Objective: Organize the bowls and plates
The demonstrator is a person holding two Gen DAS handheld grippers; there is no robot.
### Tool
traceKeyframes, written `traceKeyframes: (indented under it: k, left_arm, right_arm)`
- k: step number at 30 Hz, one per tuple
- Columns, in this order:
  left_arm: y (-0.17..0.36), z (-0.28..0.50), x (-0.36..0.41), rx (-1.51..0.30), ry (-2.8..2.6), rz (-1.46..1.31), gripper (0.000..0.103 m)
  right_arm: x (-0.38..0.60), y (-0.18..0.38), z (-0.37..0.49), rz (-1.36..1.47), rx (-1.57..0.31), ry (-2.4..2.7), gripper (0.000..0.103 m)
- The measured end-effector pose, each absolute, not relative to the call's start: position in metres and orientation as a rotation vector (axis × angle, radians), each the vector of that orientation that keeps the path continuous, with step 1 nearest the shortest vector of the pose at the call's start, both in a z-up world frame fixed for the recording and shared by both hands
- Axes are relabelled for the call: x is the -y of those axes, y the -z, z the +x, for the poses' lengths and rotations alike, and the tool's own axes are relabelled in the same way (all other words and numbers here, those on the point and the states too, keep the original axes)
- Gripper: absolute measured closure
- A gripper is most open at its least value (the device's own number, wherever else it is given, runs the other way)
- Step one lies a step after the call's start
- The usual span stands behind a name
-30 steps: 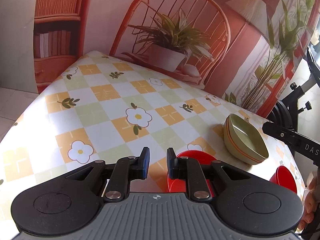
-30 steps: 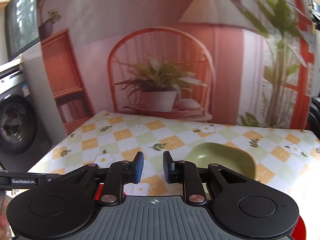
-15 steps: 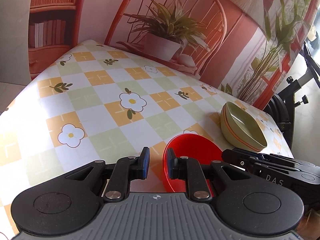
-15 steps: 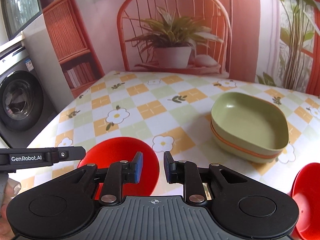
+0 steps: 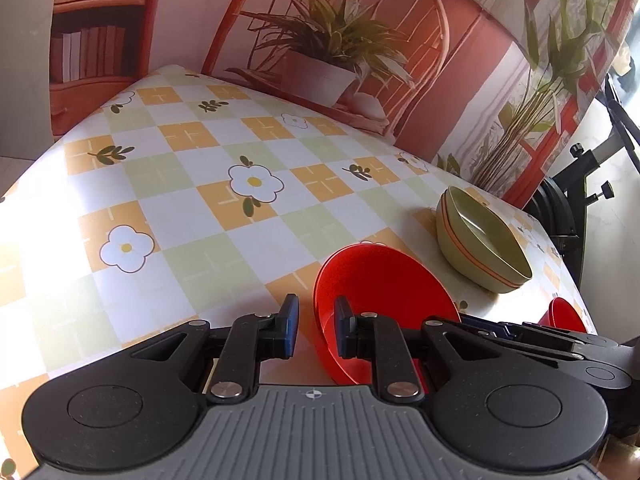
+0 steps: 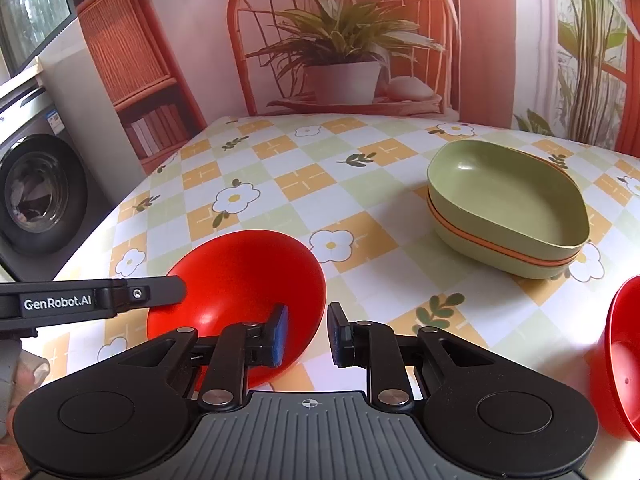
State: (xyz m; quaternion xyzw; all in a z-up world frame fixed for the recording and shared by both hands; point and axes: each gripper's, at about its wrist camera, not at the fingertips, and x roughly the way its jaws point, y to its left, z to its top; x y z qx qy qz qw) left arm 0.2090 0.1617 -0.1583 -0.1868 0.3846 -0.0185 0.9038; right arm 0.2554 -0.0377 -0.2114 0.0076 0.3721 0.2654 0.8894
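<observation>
A red bowl (image 5: 384, 292) (image 6: 240, 280) sits on the checked, flowered tablecloth (image 5: 192, 208) near the front edge. My left gripper (image 5: 316, 328) is open, and the bowl's left rim lies in the gap between its fingers. My right gripper (image 6: 308, 334) is open at the bowl's right rim, its left finger over the bowl's inside. The right wrist view catches the left gripper (image 6: 176, 292) from the side at the bowl's far rim. Two green bowls (image 5: 480, 240) (image 6: 508, 208) stand nested further back. A second red bowl (image 5: 564, 314) (image 6: 624, 360) sits at the right.
A printed backdrop of a chair and potted plant (image 6: 340, 52) stands behind the table. A washing machine (image 6: 40, 196) is off the table's left side, and a black exercise frame (image 5: 580, 184) off its right. A hand (image 6: 20, 384) holds the left gripper.
Both grippers have come down and forward onto the near red bowl, which now fills the space at their fingertips. Neither gripper's finger gap has changed.
</observation>
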Motion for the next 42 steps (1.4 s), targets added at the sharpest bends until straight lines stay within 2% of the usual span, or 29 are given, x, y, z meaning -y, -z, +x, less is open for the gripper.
traceKeyframes:
  k: [9, 14, 42]
  left_arm:
    - [0.167, 0.209, -0.158, -0.815, 0.033, -0.404, 0.083]
    - [0.169, 0.209, -0.156, -0.819, 0.041, -0.411, 0.083]
    - [0.153, 0.205, -0.139, -0.795, 0.048, -0.344, 0.084]
  right_arm:
    - [0.042, 0.214, 0.255, 0.04, -0.781, -0.549, 0.084]
    - [0.043, 0.216, 0.254, 0.056, -0.784, -0.554, 0.091]
    - [0.056, 0.201, 0.242, 0.091, -0.719, -0.567, 0.091]
